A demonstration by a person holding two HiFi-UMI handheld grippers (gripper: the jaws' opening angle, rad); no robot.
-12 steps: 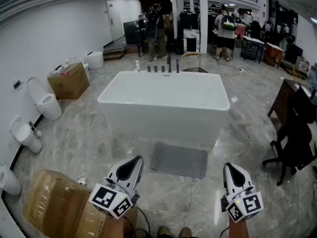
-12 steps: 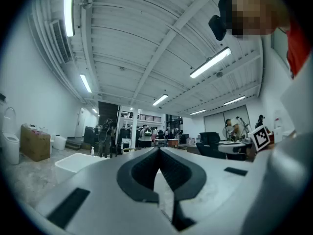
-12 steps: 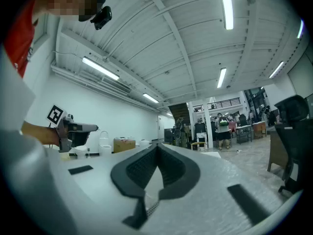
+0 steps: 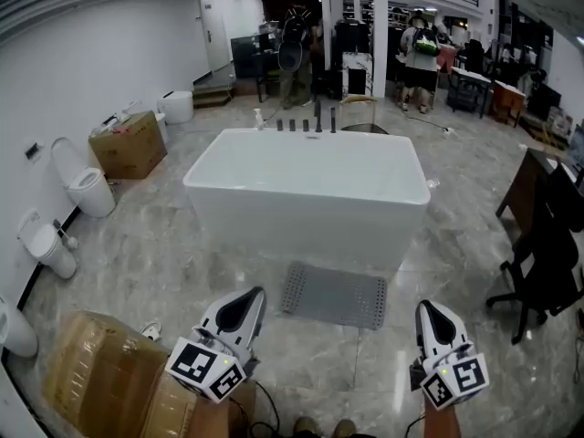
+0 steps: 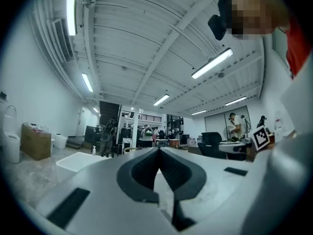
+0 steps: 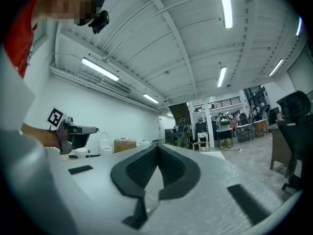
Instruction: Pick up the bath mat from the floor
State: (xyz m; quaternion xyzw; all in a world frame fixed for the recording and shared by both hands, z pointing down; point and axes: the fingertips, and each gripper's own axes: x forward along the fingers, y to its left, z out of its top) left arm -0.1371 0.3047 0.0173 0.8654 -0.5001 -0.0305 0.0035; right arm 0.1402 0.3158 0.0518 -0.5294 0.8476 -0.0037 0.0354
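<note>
On the marble floor beside the bathtub (image 4: 307, 194), grey perforated rectangular bath mat (image 4: 335, 295) lying flat, both grippers' fingers together, empty

the bathtub (image 4: 306, 190) ahead of you: smooth, glossy white shell. at its near foot, the bath mat (image 4: 334, 295): matt grey, dotted in rows. around the bathtub, the floor (image 4: 155, 263): polished, veined stone-look tiles. left of the bathtub, nearer you, the cardboard box (image 4: 96, 372): brown, partly shiny. your left gripper (image 4: 246, 301) and right gripper (image 4: 431, 313): matt white plastic, with dark ribbed pads (image 5: 142, 173).
</note>
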